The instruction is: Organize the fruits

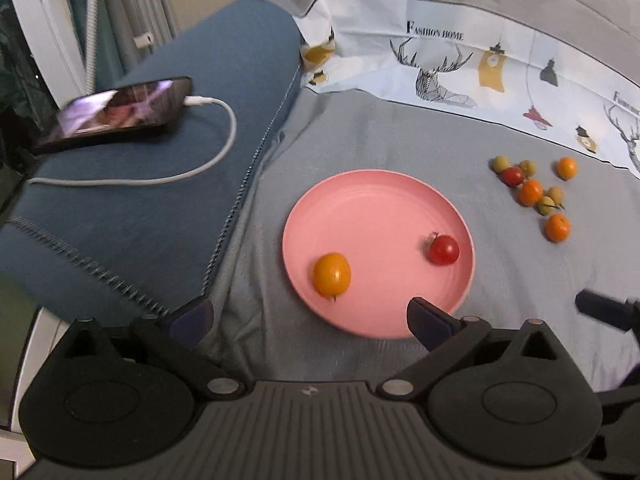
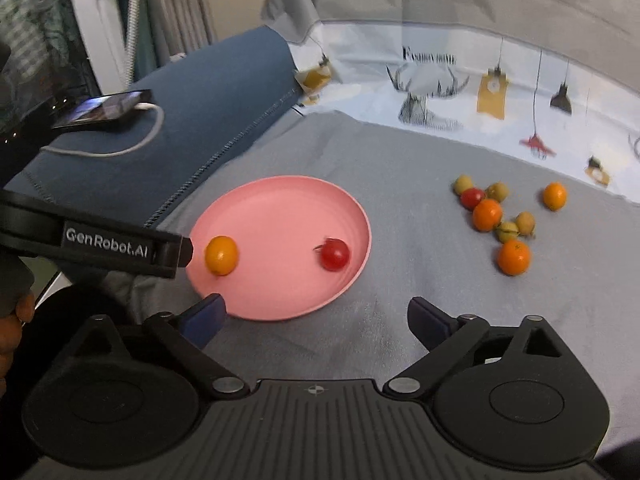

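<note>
Both the left gripper [image 1: 308,320] and the right gripper [image 2: 316,316] stood spread wide, nothing between their fingers. On the pink plate [image 1: 360,200] lay an orange kumquat [image 1: 332,274] and a red cherry tomato [image 1: 443,250], apart. More fruits [image 2: 496,216] sat clustered on the grey blanket [image 2: 400,200], well right of the plate
</note>
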The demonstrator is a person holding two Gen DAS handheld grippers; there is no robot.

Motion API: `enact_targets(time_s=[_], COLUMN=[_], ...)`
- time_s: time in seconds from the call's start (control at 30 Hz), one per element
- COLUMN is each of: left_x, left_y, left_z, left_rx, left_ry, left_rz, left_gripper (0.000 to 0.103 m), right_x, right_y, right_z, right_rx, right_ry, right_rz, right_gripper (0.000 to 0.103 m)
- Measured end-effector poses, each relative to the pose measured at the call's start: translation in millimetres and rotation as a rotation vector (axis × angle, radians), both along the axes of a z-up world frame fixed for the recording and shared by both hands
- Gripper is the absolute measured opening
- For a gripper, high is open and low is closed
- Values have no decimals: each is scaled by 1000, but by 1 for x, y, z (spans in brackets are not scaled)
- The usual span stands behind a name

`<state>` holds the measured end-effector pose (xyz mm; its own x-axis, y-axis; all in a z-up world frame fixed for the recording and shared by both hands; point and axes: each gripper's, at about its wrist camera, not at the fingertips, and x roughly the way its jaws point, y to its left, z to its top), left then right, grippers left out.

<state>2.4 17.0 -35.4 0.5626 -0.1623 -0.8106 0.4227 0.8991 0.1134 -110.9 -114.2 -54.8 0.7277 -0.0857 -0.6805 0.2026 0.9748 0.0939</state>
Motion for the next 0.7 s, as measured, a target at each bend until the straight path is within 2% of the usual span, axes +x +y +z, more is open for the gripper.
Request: enact_targets(time_s=[0.1,0.33,0.7], left_x=[-19,-52,-91], left_y=[8,22,29], left_z=[8,30,53], left_rx=[-5,-25,-34], left_ry=[-18,-70,-131], left_rz=[2,1,1], left_gripper=[103,103,103], right_x=[-18,-55,-92], right_y=[8,12,23], right_z=[15,41,62], right_rx=[-47,-69,-110], right_ry=[-43,-101,-157], right_rz=[-13,-72,-116], right_gripper=[102,102,102])
